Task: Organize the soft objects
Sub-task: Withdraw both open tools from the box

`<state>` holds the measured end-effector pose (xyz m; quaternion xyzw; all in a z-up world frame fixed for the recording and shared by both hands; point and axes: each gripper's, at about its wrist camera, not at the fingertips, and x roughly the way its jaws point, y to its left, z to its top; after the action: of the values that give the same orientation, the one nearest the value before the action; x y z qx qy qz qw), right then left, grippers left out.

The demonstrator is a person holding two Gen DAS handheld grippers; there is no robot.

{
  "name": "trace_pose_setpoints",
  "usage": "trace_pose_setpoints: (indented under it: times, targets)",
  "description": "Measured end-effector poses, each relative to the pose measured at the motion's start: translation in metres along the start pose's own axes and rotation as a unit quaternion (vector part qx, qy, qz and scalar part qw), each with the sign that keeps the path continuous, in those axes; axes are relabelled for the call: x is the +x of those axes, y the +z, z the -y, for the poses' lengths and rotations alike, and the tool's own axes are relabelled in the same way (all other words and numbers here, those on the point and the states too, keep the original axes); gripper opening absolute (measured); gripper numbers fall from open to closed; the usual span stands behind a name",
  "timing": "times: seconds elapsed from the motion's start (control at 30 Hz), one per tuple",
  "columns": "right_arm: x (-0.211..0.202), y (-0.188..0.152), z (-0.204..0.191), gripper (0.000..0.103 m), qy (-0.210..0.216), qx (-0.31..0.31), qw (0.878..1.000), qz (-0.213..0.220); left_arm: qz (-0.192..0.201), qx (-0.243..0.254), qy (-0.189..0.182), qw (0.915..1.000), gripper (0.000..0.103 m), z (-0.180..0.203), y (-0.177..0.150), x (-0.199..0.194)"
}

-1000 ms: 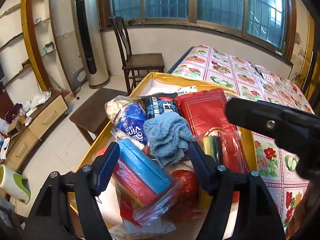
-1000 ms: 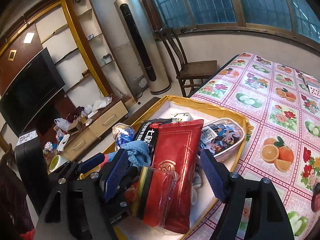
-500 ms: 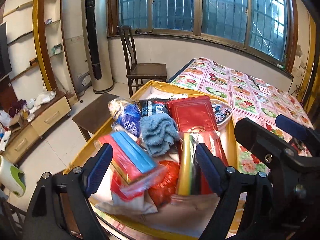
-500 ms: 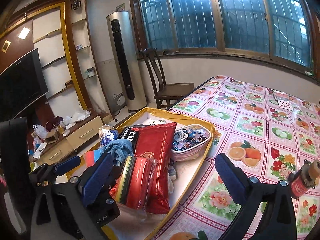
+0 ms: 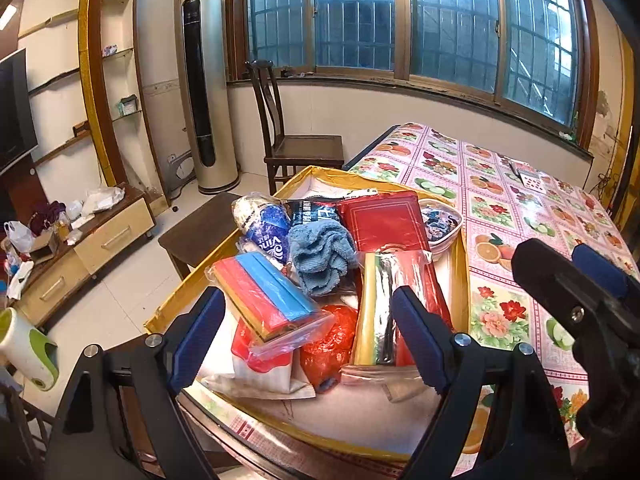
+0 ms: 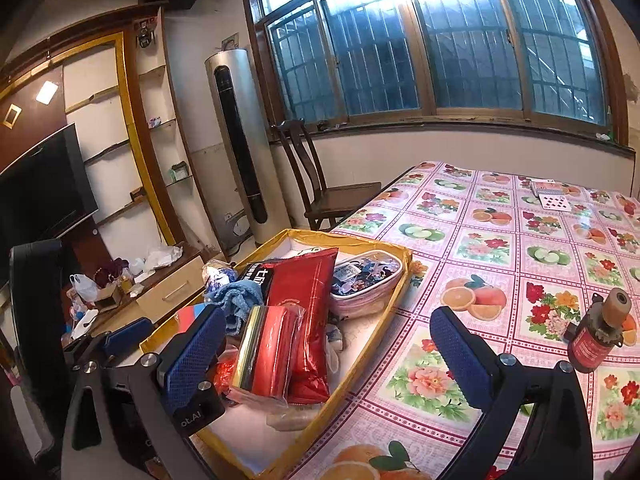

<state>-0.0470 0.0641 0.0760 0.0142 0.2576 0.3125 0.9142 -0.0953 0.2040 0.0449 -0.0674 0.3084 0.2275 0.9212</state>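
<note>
Both grippers have pulled back and up from the pile since a second ago, so more of the room and table shows now. That likely means the last soft thing is dropped off and the hands are free for the next one.

The left gripper [image 5: 306, 338] has its jaws spread wide and holds nothing. Between them, a little farther off, lie a clear bag with red and blue cloths [image 5: 266, 294] and a crinkly red bag [image 5: 326, 344]. Just past those sits a blue towel [image 5: 320, 258], bunched up on top of the heap. To its right is a long red packet [image 5: 384, 222], and near that a bag of yellow and red cloths [image 5: 394, 304].

The right gripper [image 6: 328, 358] is also spread wide and empty. It hangs over the right edge of the gold box [image 6: 386, 320], with one finger over the pile and the other over the flowery tablecloth [image 6: 500, 248]. A small red bottle [image 6: 598, 334] stands on the cloth, well apart from the box.

All the soft things lie in the gold box at the near left corner of the table. Both grippers point forward and a bit down, side by side.
</note>
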Motion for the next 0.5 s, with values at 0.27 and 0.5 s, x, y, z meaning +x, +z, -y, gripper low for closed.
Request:
trace_pose_setpoints:
  times: [0.27,0.5]
  targets:
    - [-0.0063,-0.0050,0.0025,0.103,0.004,0.000,1.000,0.002,-0.010,0.015,0.021,0.9996,0.086,0.0040,-0.0062,-0.0049]
    - [-0.0097,-0.0061,0.0042,0.103,0.008,0.004,1.000,0.003,-0.033,0.025,-0.025,0.9988,0.086,0.0048,-0.0081,-0.0044]
